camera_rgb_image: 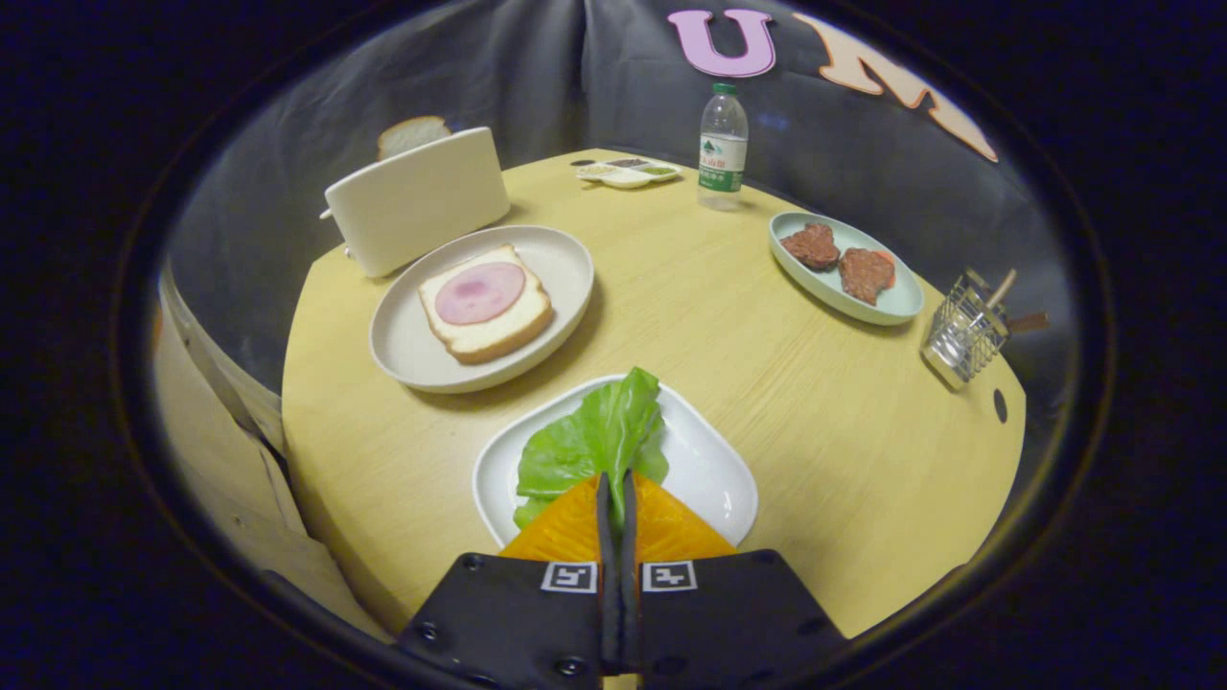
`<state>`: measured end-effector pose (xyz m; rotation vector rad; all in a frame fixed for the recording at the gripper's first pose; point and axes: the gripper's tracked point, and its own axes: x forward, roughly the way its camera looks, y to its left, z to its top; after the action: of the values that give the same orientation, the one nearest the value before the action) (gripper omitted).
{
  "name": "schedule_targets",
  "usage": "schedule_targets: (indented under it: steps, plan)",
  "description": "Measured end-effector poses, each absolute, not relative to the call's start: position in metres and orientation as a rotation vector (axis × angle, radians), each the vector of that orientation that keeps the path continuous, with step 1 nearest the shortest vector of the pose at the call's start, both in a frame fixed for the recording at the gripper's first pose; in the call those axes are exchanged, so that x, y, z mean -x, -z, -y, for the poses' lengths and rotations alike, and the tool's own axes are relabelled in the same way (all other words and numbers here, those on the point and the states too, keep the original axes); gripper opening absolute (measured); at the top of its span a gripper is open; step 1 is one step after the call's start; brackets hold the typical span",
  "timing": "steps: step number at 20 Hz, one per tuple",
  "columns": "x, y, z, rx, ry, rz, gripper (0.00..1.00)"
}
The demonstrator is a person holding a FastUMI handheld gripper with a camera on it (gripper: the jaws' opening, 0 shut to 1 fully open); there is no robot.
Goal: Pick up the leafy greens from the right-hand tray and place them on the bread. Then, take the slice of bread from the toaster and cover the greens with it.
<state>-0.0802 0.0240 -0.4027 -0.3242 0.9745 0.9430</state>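
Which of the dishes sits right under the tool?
The white tray holding the leafy greens. The tool is shut on the greens there; the bread plate and meat dish lie beyond.

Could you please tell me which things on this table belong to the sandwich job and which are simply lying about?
Job:
- claw, closed on green lettuce leaf
- white rounded tray
- bread slice with pink ham on round plate
- cream toaster holding bread slice

Lying about:
- clear water bottle
- oval dish of brown patties
- wire basket
- small sauce dish
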Motion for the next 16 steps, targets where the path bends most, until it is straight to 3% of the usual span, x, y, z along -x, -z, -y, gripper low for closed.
schedule_targets:
  steps: [16]
  plan:
    - [0.079, 0.338, -0.041, 0.328, -0.893, -0.894, 0.03]
